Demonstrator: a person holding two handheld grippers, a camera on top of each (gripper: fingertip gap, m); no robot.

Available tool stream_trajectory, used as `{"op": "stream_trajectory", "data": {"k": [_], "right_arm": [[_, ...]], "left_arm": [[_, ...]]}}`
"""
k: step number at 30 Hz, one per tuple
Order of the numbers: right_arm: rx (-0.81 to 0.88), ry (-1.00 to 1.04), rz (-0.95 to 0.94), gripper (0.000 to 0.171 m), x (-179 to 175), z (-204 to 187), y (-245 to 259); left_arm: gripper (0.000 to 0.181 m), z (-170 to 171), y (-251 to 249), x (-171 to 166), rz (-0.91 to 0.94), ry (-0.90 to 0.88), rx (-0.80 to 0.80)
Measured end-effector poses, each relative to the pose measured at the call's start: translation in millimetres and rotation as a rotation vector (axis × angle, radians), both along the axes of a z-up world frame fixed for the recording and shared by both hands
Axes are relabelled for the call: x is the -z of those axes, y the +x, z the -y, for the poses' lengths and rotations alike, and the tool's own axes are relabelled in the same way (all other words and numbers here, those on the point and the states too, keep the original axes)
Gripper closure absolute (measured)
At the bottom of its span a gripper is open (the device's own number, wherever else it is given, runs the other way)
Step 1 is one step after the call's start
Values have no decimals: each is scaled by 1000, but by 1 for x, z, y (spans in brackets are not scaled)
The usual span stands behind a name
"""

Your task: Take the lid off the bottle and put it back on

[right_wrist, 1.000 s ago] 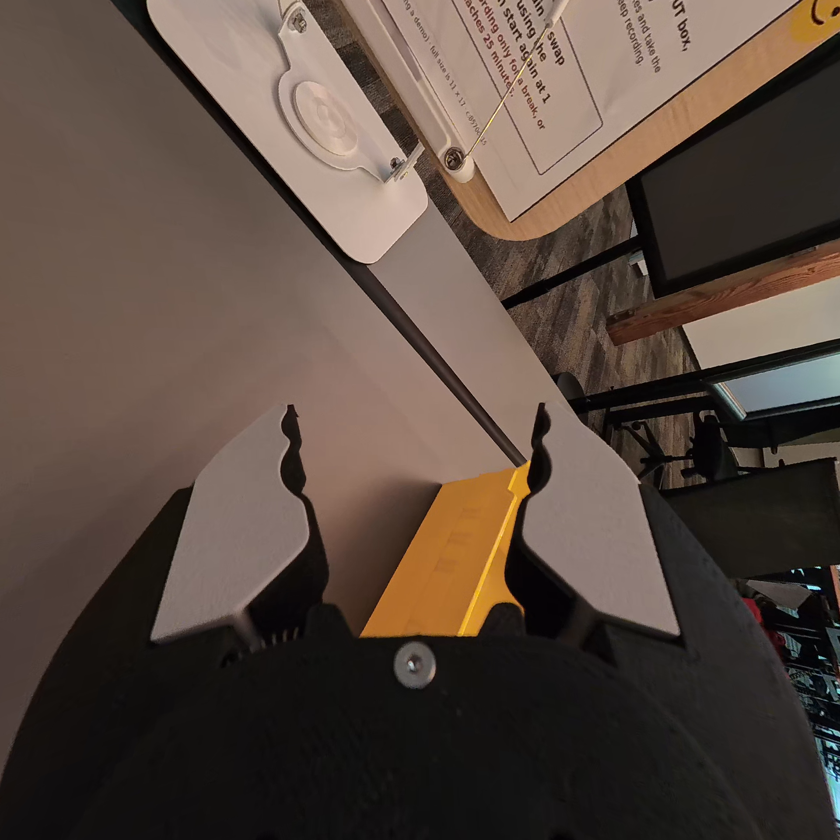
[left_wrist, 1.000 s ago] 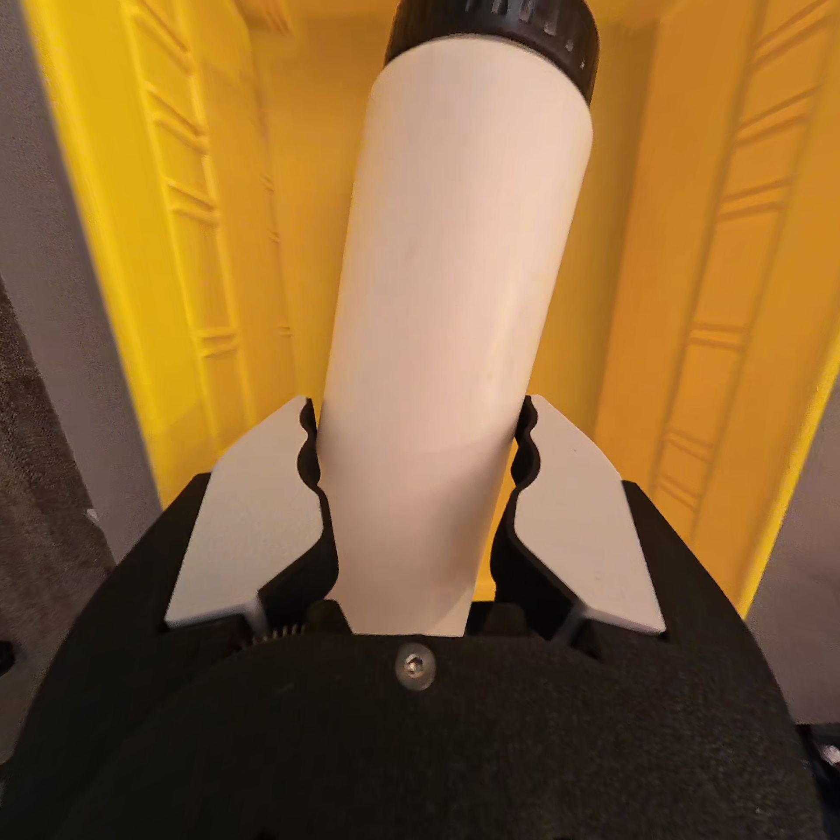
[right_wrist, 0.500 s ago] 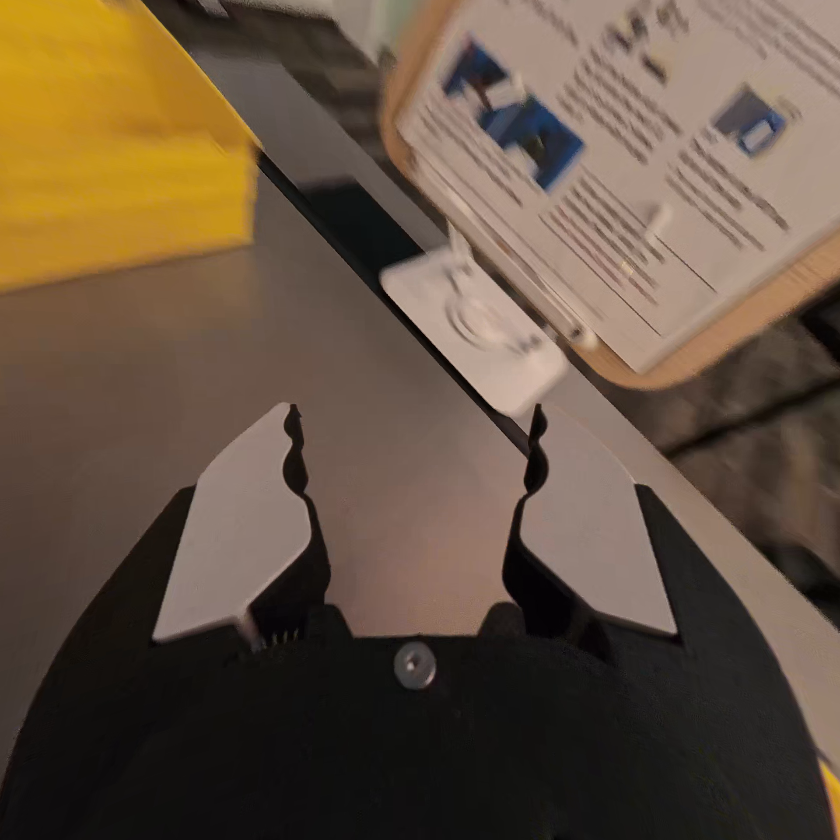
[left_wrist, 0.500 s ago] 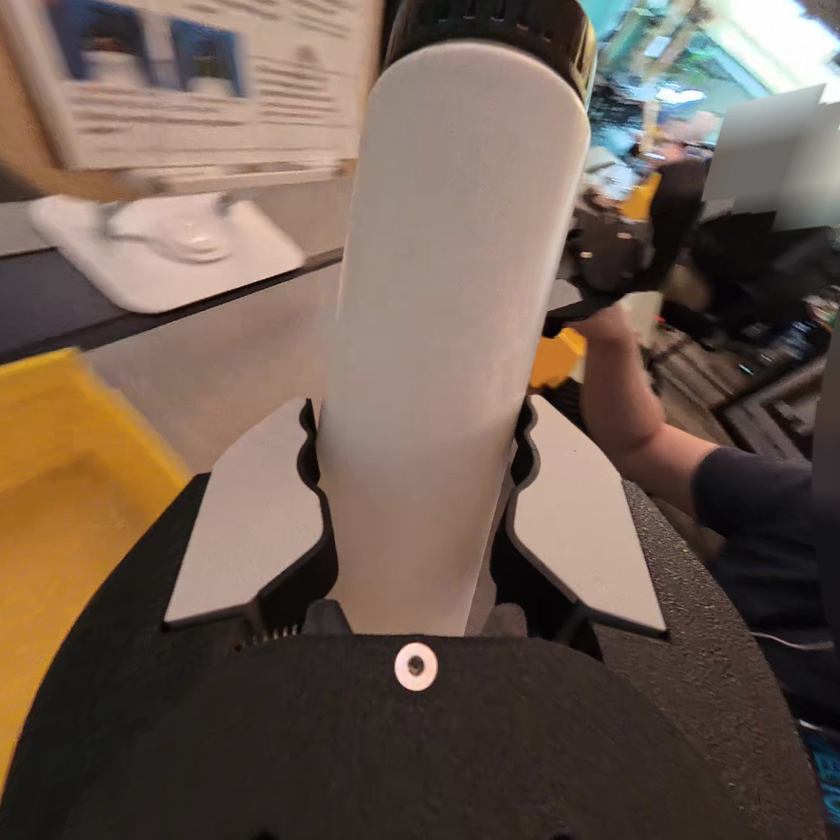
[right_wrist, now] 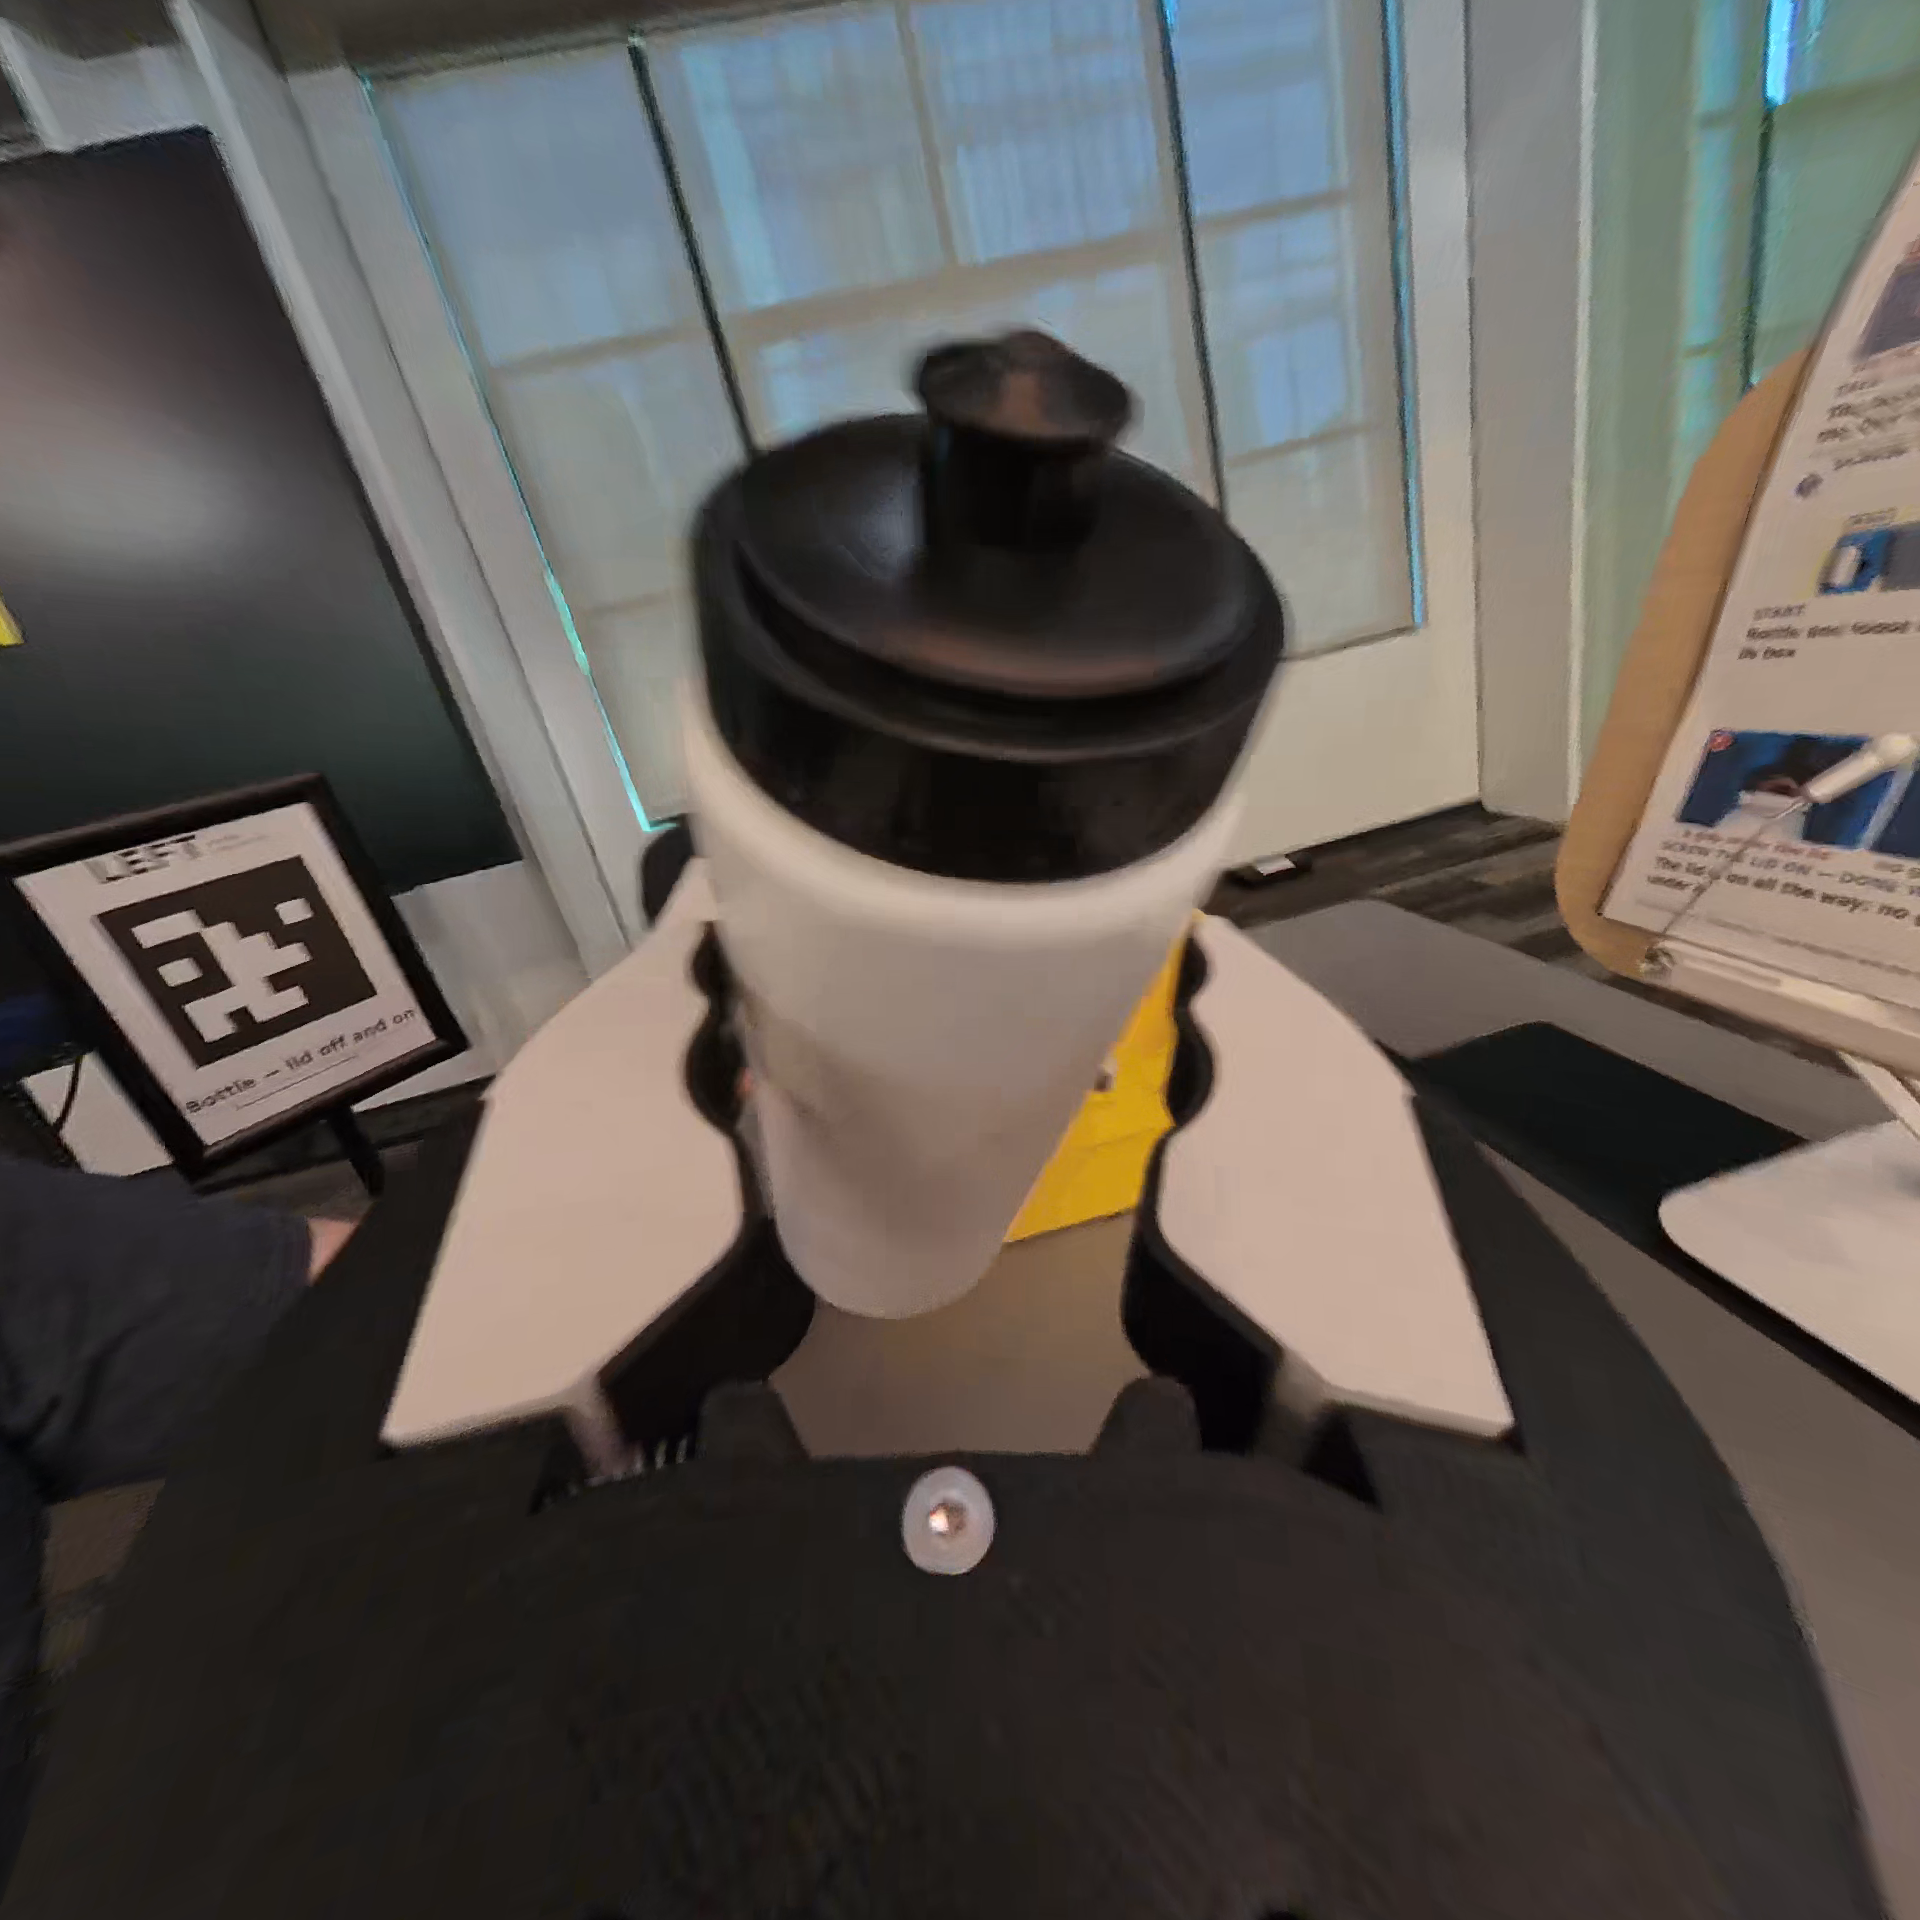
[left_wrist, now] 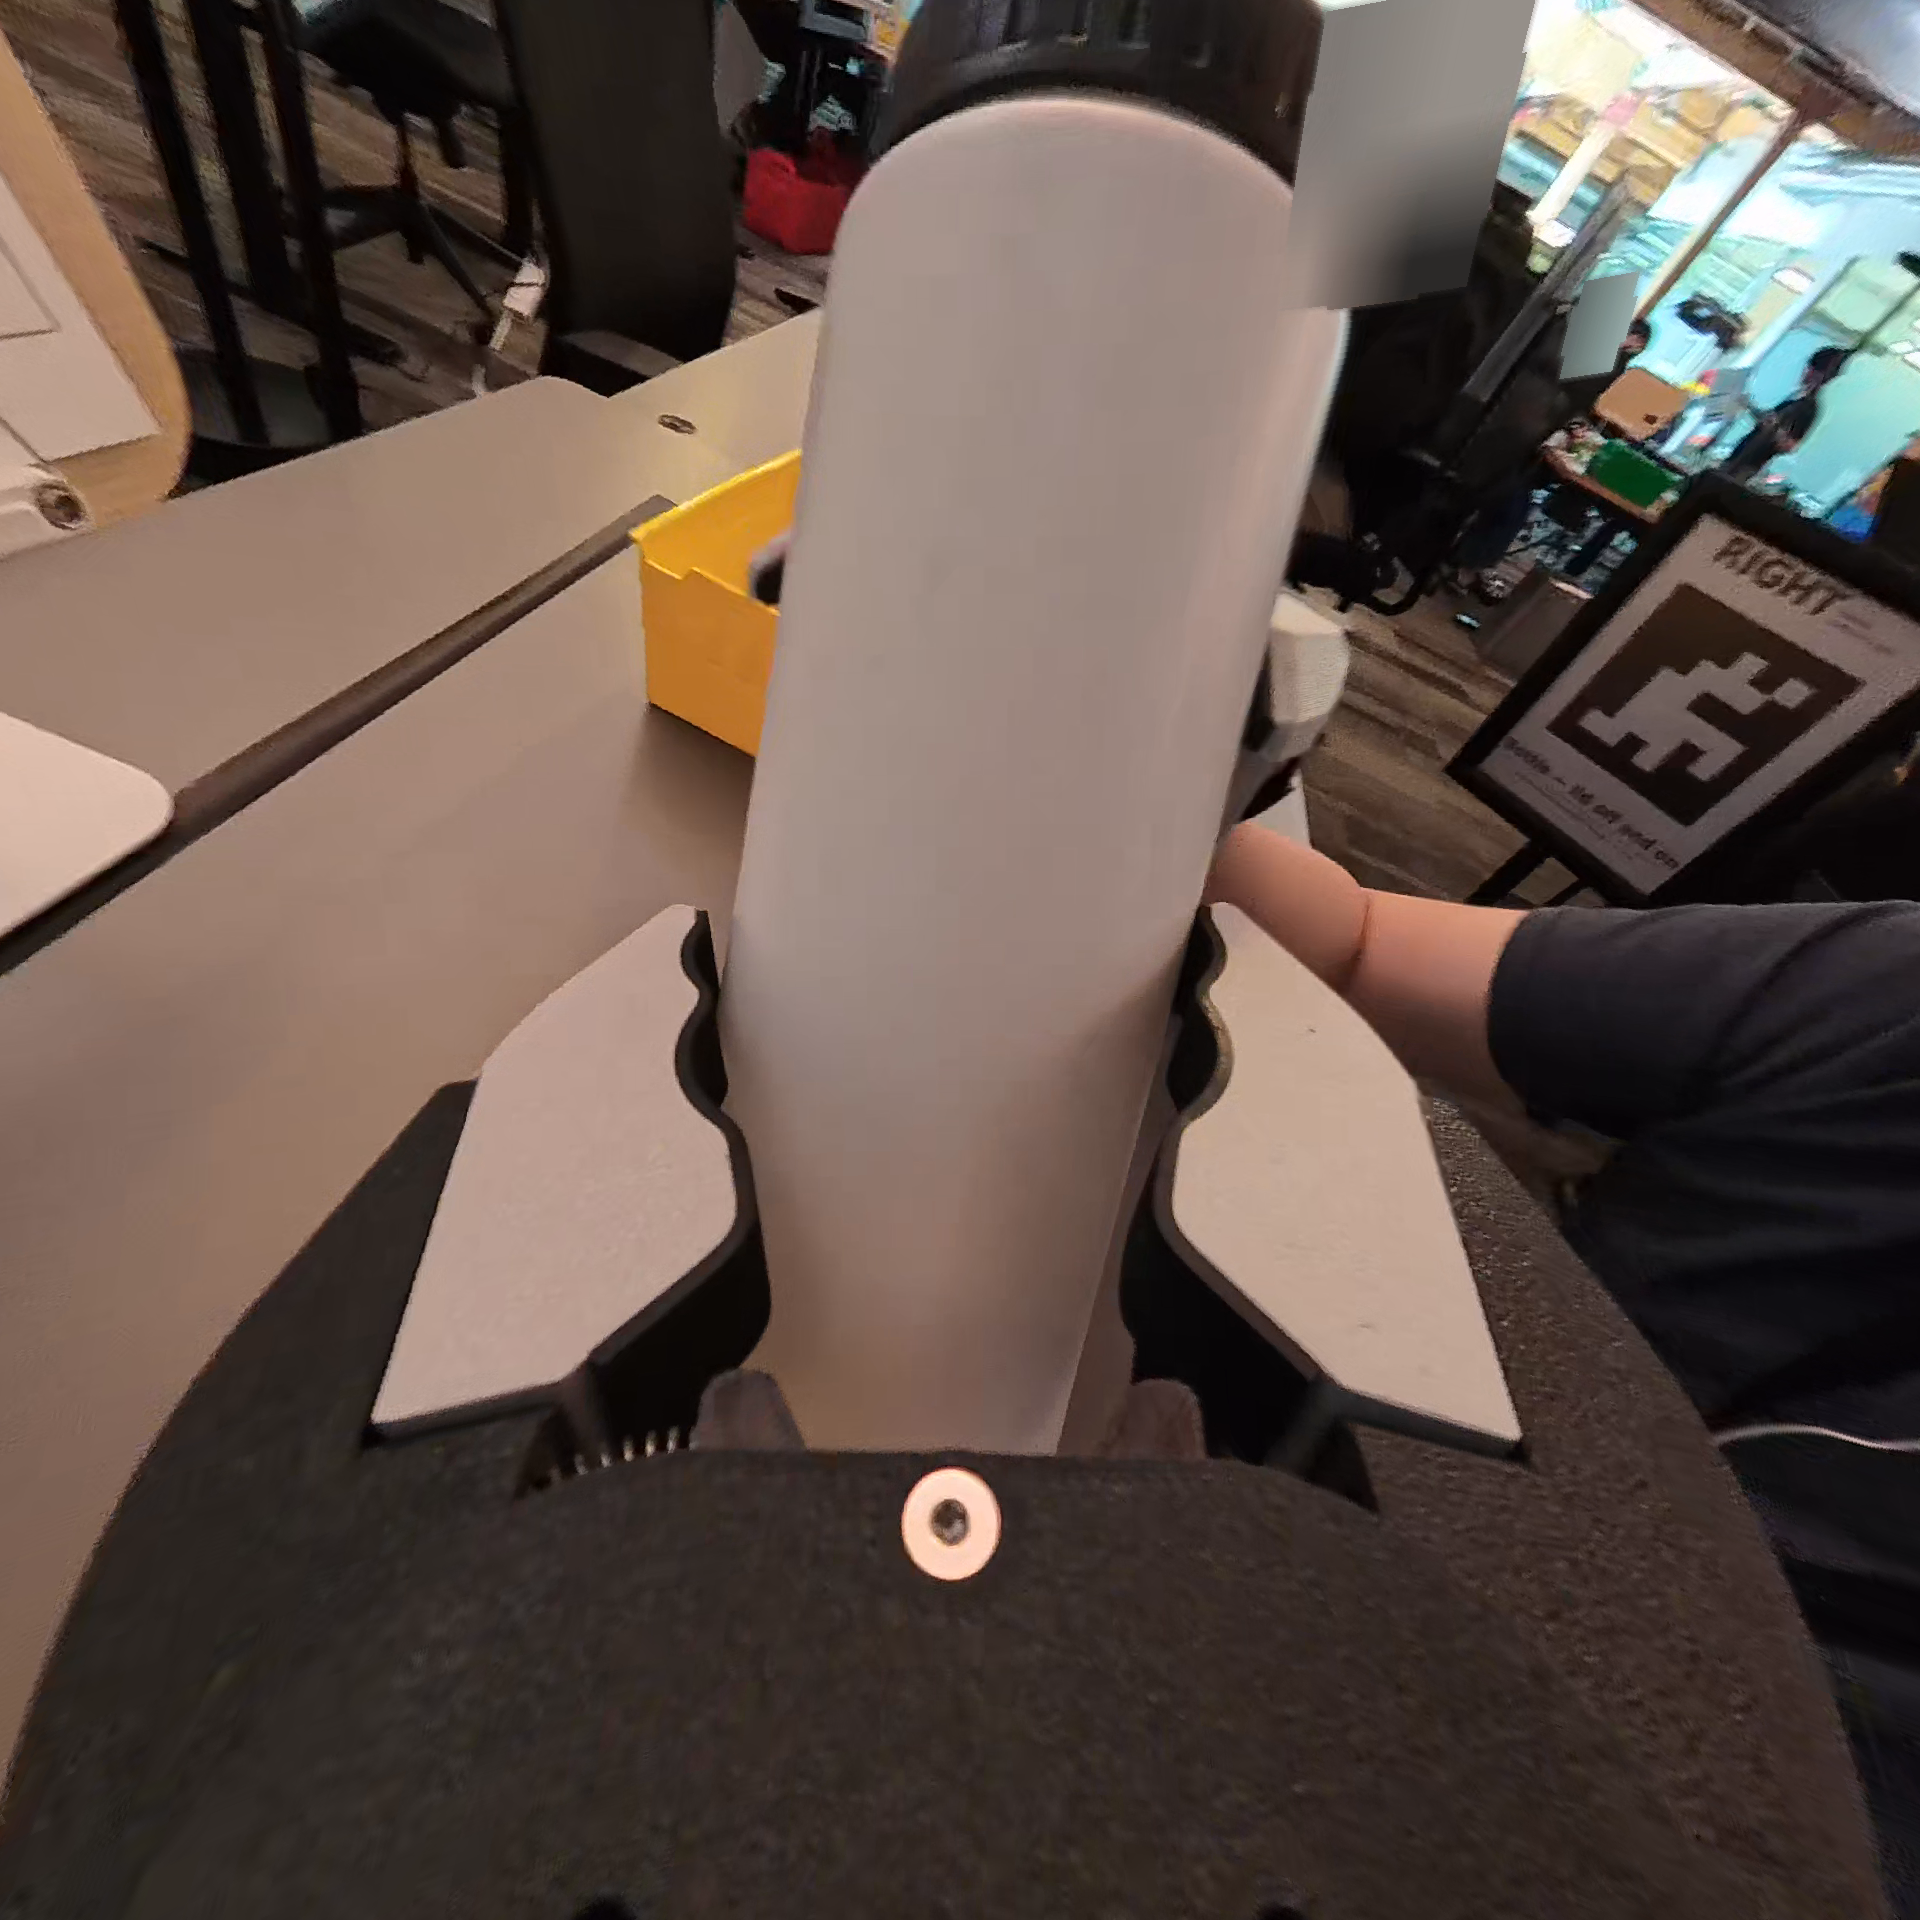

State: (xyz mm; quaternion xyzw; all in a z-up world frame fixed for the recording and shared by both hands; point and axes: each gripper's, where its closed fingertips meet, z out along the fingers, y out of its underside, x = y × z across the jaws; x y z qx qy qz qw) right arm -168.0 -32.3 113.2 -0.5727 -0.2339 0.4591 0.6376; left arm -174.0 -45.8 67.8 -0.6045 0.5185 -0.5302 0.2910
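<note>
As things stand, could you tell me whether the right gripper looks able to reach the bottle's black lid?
Probably yes. The right gripper is open, and the lid sits uncovered on the bottle just ahead of its fingers, with nothing between. The left gripper grips only the lower body.

Left wrist view: looks along its tongs [left_wrist: 951,997], very close on bottle [left_wrist: 1018,727], facing across counter [left_wrist: 312,935]. Right wrist view: close behind own tongs [right_wrist: 951,1029], facing windows. Shared: bottle, yellow bin [left_wrist: 717,613], counter.
</note>
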Motion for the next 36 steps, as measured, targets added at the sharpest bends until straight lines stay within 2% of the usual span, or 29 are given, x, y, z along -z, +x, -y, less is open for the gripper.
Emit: {"op": "stream_trajectory", "data": {"k": [4,6,9,14,19,22,25,27,36], "right_arm": [[-4,3,13,92,-1,1,4],[-13,-5,38,92,1,1,3],[28,10,150,93,8,0,0],[110,99,267,94,8,3,-4],[156,120,312,94,9,0,-1],[66,89,255,94,8,5,-3],[-55,91,276,93,19,10,-6],[-92,49,318,93,38,4,-5],[-104,-100,448,95,107,-25,7]], "left_arm": [[98,-1,5,-5,70,93,-21],[82,1,5,-6,84,163,-35],[73,-4,5,-1,16,270,-106],[73,-12,11,1,1,426,-229],[72,-12,18,2,21,497,-267],[72,-5,23,7,50,465,-199],[77,1,29,21,41,424,-107],[82,-4,33,37,8,458,-95],[84,-36,34,102,-213,520,-109]]}}
